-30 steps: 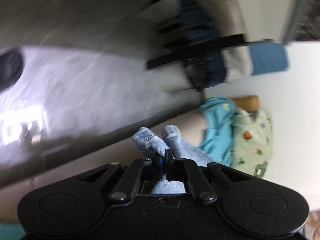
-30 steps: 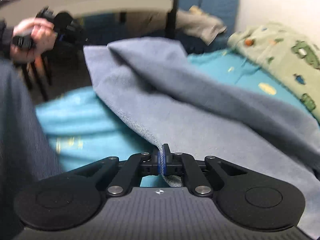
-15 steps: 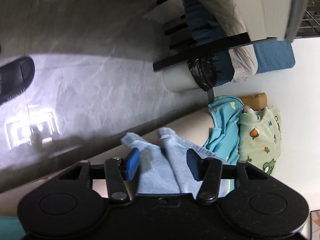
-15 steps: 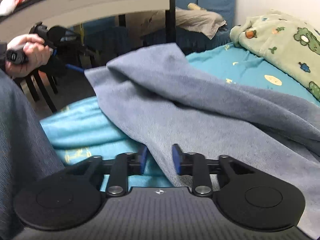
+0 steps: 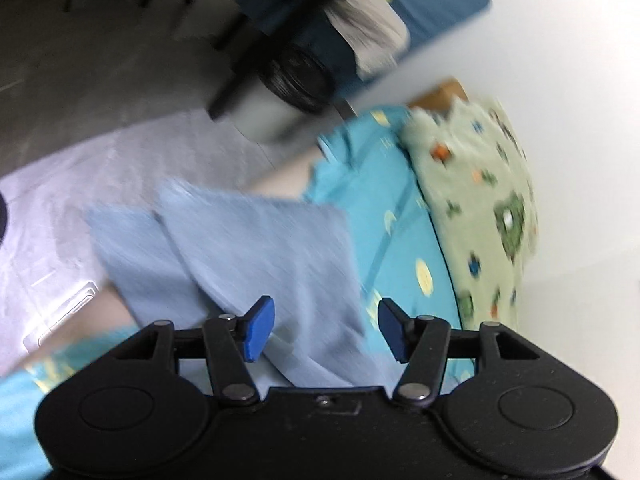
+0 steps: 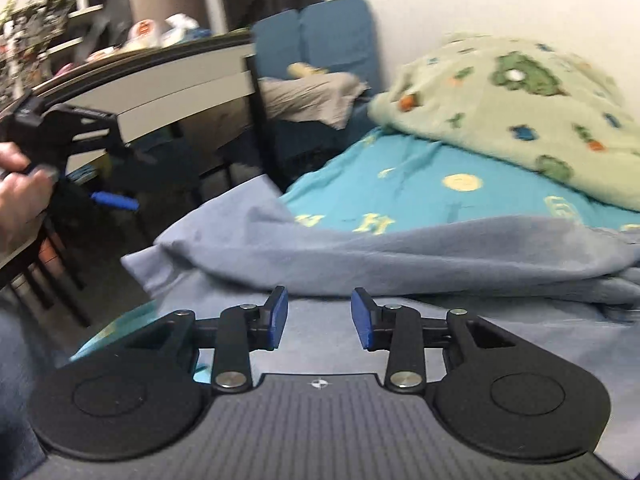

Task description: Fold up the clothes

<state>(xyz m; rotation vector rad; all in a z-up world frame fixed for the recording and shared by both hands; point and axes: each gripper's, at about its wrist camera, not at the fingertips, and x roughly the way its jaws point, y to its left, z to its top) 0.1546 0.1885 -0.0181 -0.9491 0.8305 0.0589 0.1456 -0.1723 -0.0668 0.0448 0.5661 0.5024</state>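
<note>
A blue-grey garment lies folded over on the turquoise bed sheet. It also shows in the left wrist view, with two ends hanging over the bed's edge. My left gripper is open and empty just above the cloth. It also shows in the right wrist view, held in a hand at the far left, off the bed's edge. My right gripper is open and empty, low over the near part of the garment.
A green patterned blanket is heaped at the back of the bed, against the white wall. A dark-framed table with a chair and a blue cushion stands beyond the bed's left end. Grey floor lies beside the bed.
Both grippers opened and let go of the garment, which dropped onto the bed. Both have since drawn back from the cloth, jaws opening wider.
</note>
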